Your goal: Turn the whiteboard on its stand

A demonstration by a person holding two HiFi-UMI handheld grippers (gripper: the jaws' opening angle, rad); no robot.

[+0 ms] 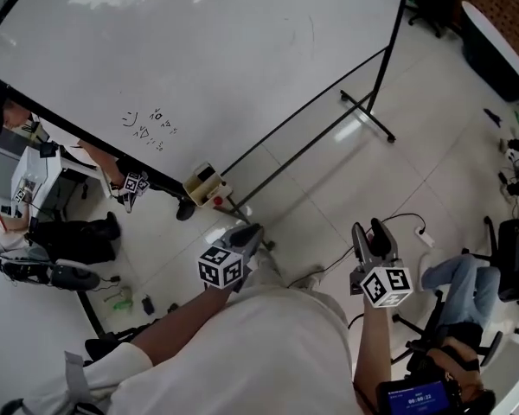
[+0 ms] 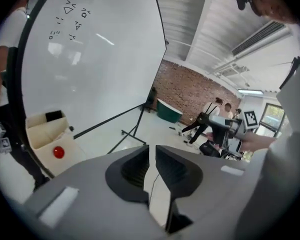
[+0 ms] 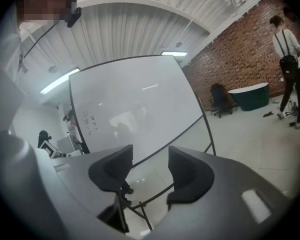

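Note:
The big whiteboard [image 1: 199, 50] fills the top of the head view, its face tilted, with small black scribbles near its lower left edge. Its black stand [image 1: 368, 115] rests on the tiled floor with a foot bar to the right. A cream tray [image 1: 206, 184] with a red round thing [image 2: 59, 152] hangs at the board's lower edge. My left gripper [image 1: 246, 236] is short of the board, its jaws drawn to a thin slit with nothing between them [image 2: 152, 149]. My right gripper [image 1: 370, 236] is also apart from the board, jaws wide and empty [image 3: 150, 154].
A seated person [image 1: 467, 292] on an office chair is at the right. Other people [image 1: 35, 232] and desks are at the left behind the board. A cable [image 1: 398, 223] lies on the floor. A green tub [image 3: 247, 96] stands by the brick wall.

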